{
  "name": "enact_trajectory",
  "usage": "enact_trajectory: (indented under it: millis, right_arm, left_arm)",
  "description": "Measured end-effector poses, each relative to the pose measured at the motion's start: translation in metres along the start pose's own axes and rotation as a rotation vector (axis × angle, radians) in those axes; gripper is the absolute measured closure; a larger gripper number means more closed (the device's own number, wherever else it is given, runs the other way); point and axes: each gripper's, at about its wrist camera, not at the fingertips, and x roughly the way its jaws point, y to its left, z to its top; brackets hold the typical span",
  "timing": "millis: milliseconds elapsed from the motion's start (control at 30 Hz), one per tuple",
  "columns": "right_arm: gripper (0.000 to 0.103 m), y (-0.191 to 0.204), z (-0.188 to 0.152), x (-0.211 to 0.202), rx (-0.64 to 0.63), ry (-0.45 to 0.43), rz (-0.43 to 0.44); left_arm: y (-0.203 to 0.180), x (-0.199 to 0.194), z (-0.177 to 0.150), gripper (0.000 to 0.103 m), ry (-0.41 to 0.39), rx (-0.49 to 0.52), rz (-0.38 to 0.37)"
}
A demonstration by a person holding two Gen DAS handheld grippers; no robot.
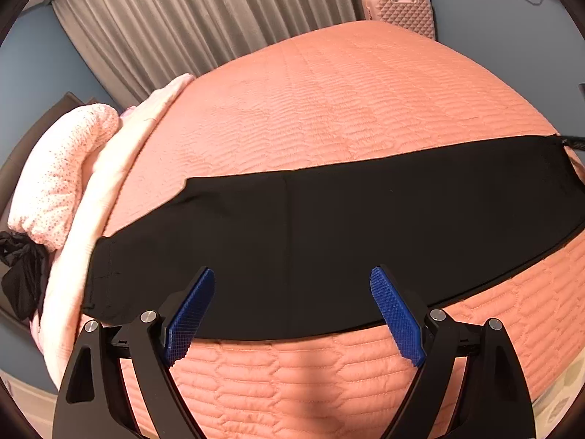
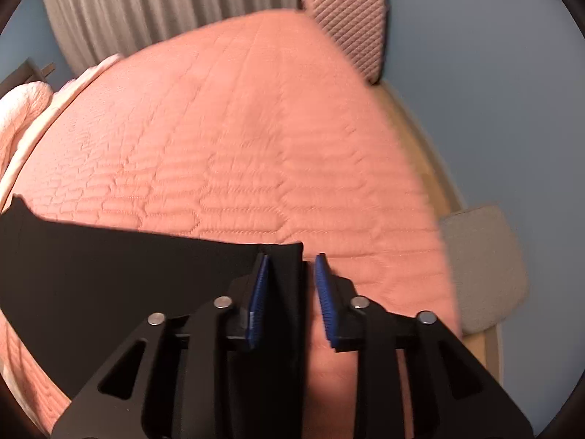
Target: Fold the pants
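Black pants [image 1: 329, 226] lie flat as one long band across the salmon quilted bed cover [image 1: 329, 102], one end at the left by the pillows, the other running off to the right. My left gripper [image 1: 292, 272] hangs open and wide over the band's near edge, with nothing between its blue pads [image 1: 190, 314]. In the right wrist view the pants [image 2: 109, 267] end in a narrow strip that stands between the jaws of my right gripper [image 2: 291, 258]. Its left pad [image 2: 257, 300] lies against the cloth, while the right pad [image 2: 325, 300] stands off it with a gap, so the gripper is open.
Pink pillows and a folded blanket [image 1: 62, 172] pile up at the bed's left, with a crumpled black garment [image 1: 22, 274] beside them. A pink suitcase [image 1: 402, 14] stands behind the bed by grey curtains [image 1: 182, 25]. A grey chair [image 2: 482, 267] sits to the bed's right.
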Motion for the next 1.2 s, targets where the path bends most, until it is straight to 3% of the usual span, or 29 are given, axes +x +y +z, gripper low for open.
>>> enact_trajectory:
  millis: [33, 100, 167, 267, 333, 400, 467, 533, 633, 700, 733, 800, 867, 967, 1100, 1200]
  right_arm:
    - [0.076, -0.002, -0.009, -0.023, 0.031, -0.056, 0.013]
    - [0.075, 0.003, -0.029, -0.045, 0.028, -0.068, 0.048]
    - [0.076, 0.014, -0.059, -0.048, -0.017, -0.014, 0.067]
    - [0.074, 0.007, -0.095, -0.032, -0.024, 0.098, -0.041]
    - [0.074, 0.01, -0.094, -0.058, 0.067, 0.033, -0.026]
    - [0.074, 0.028, -0.089, -0.075, 0.051, -0.029, 0.034]
    - [0.076, 0.047, -0.094, -0.065, -0.024, 0.016, 0.039]
    - [0.08, 0.04, -0.108, -0.042, -0.034, 0.105, -0.008]
    - [0.085, 0.038, -0.105, -0.061, 0.071, 0.063, -0.01]
    - [0.081, 0.058, -0.1, -0.076, 0.073, 0.009, 0.024]
    - [0.083, 0.07, -0.101, -0.07, 0.028, 0.021, 0.038]
    - [0.083, 0.072, -0.111, -0.046, 0.008, 0.119, -0.025]
    - [0.083, 0.066, -0.113, -0.057, 0.103, 0.092, -0.013]
    - [0.08, 0.069, -0.115, -0.091, 0.229, 0.041, 0.007]
    - [0.08, 0.093, -0.123, -0.124, 0.266, -0.011, 0.018]
    - [0.08, 0.1, -0.142, -0.14, 0.282, -0.018, 0.009]
  left_arm:
    - [0.002, -0.002, -0.001, 0.018, -0.008, -0.002, 0.009]
    - [0.009, -0.001, -0.004, 0.018, -0.005, -0.01, 0.019]
    - [0.015, 0.003, -0.007, 0.018, 0.009, -0.028, 0.014]
    - [0.017, 0.003, -0.011, 0.018, 0.021, -0.047, -0.003]
    - [0.017, -0.003, -0.014, 0.018, 0.011, -0.047, -0.011]
    - [0.019, -0.011, -0.02, 0.018, -0.01, -0.039, 0.004]
    - [0.022, -0.011, -0.026, 0.018, 0.002, -0.043, 0.01]
    - [0.027, -0.012, -0.031, 0.018, 0.016, -0.064, 0.003]
    - [0.038, -0.018, -0.04, 0.018, 0.005, -0.077, 0.019]
    - [0.047, -0.019, -0.049, 0.018, -0.003, -0.084, 0.047]
    - [0.051, -0.017, -0.052, 0.018, 0.008, -0.096, 0.047]
    - [0.058, -0.01, -0.059, 0.018, 0.045, -0.133, 0.029]
    - [0.066, -0.01, -0.064, 0.018, 0.052, -0.158, 0.02]
    - [0.078, -0.012, -0.069, 0.018, 0.032, -0.157, 0.067]
    - [0.083, -0.013, -0.071, 0.018, -0.021, -0.117, 0.16]
    - [0.08, -0.014, -0.067, 0.018, -0.045, -0.091, 0.169]
